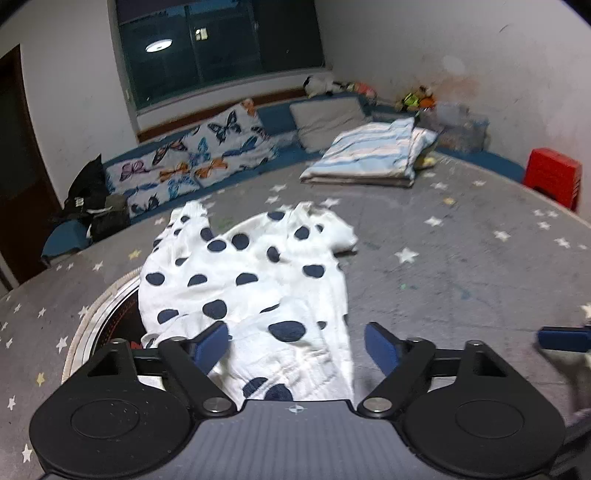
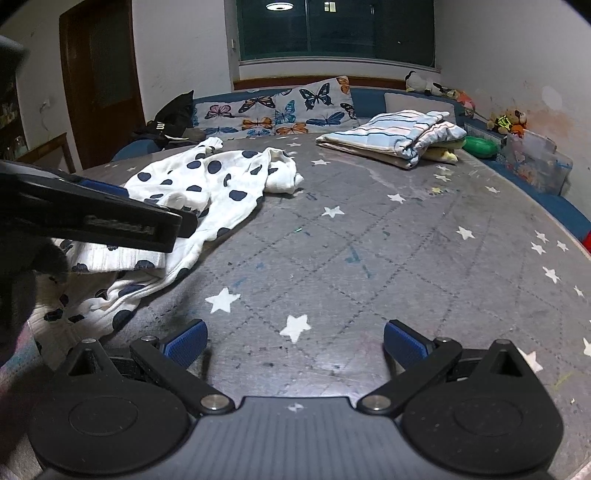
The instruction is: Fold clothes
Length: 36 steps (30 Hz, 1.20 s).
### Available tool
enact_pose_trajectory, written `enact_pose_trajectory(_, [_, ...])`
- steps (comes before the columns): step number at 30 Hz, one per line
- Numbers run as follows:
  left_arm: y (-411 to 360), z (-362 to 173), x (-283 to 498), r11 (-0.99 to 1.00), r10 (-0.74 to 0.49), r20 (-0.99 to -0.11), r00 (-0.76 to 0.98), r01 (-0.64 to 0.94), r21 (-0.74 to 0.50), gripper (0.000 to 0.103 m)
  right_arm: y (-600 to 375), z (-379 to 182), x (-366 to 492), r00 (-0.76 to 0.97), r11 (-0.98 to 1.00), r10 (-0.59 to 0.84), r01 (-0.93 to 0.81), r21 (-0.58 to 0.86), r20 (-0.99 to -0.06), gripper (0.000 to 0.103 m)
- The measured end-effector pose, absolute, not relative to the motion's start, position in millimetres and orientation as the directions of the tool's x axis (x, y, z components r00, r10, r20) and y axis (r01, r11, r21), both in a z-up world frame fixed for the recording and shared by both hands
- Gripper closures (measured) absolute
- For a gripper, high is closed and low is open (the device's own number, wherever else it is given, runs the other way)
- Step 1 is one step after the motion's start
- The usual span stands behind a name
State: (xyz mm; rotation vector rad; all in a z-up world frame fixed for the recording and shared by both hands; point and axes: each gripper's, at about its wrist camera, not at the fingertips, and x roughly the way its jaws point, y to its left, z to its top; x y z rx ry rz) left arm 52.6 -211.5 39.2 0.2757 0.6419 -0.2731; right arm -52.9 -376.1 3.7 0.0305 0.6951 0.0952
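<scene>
Right now your left hand-held gripper [image 1: 297, 345] hangs with its ribbed blue pads spread wide, the left pad over the near hem of the polka-dot garment [image 1: 251, 288] and the right pad just past its edge, gripping nothing. Your right hand-held gripper [image 2: 294, 341] is likewise splayed apart over bare mat, its textured blue pads framing a white printed star, well clear of the cloth.

That garment is soft, crinkled white fabric scattered with dark navy dots, lying rumpled and unfolded on the grey star-print mat [image 2: 369, 258], which shows a faint quilted diamond pattern and scuffed, smudged patches. From your left wrist view, the garment's near left part drapes over a round basket [image 1: 96, 314] with a pale woven rim. Its far end bunches into a crumpled lump with thick folds.

Farther back on the mat sits a folded striped blanket [image 2: 399, 138], pale blue and cream, stacked in flat layers. Behind it, butterfly-print cushions [image 2: 280, 110] lean along a blue padded border, with a dark bag [image 2: 173, 118] slumped at their left end. Plush toys [image 2: 509, 120] crowd the far right corner below a dark window [image 2: 332, 29].
</scene>
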Motion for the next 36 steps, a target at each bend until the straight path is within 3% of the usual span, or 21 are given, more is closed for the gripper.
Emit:
enact_pose_trajectory(1, [-210.5, 37.1, 55.5, 0.929, -0.156, -0.625, 0.765, 0.329, 0.17, 0.043, -376.9, 3.8, -53.0, 0.764, 0.995, 0.098, -0.077, 0.061, -0.638, 0.001])
enact_pose_trajectory(4, [-196.1, 38.6, 59.0, 0.94, -0.17, -0.639, 0.75, 0.317, 0.123, 0.068, -379.0, 4.1, -53.4, 0.765, 0.995, 0.1, -0.077, 0.065, -0.636, 0.001])
enact_pose_trajectory(7, [-176.0, 48.2, 57.1, 0.952, -0.201, -0.625, 0.754, 0.3, 0.056, 0.08, -377.2, 7.1, -53.5, 0.769, 0.994, 0.113, -0.092, 0.066, -0.629, 0.004])
enact_pose_trajectory(21, [-71.0, 78.1, 36.3, 0.991, -0.132, -0.554, 0.822, 0.098, -0.092, 0.086, -335.5, 20.5, -38.4, 0.706, 0.941, 0.324, -0.308, 0.139, -0.63, 0.024])
enact_pose_trajectory(32, [-7.9, 71.7, 19.4, 0.989, -0.038, -0.567, 0.823, -0.049, -0.137, 0.092, -285.8, 11.8, -23.3, 0.567, 0.863, 0.478, -0.446, 0.238, -0.671, 0.038])
enact_pose_trajectory(36, [3.0, 67.3, 12.9, 0.985, -0.029, -0.579, 0.815, -0.073, -0.153, 0.093, -279.8, 10.6, -24.0, 0.548, 0.851, 0.497, -0.458, 0.255, -0.673, 0.067])
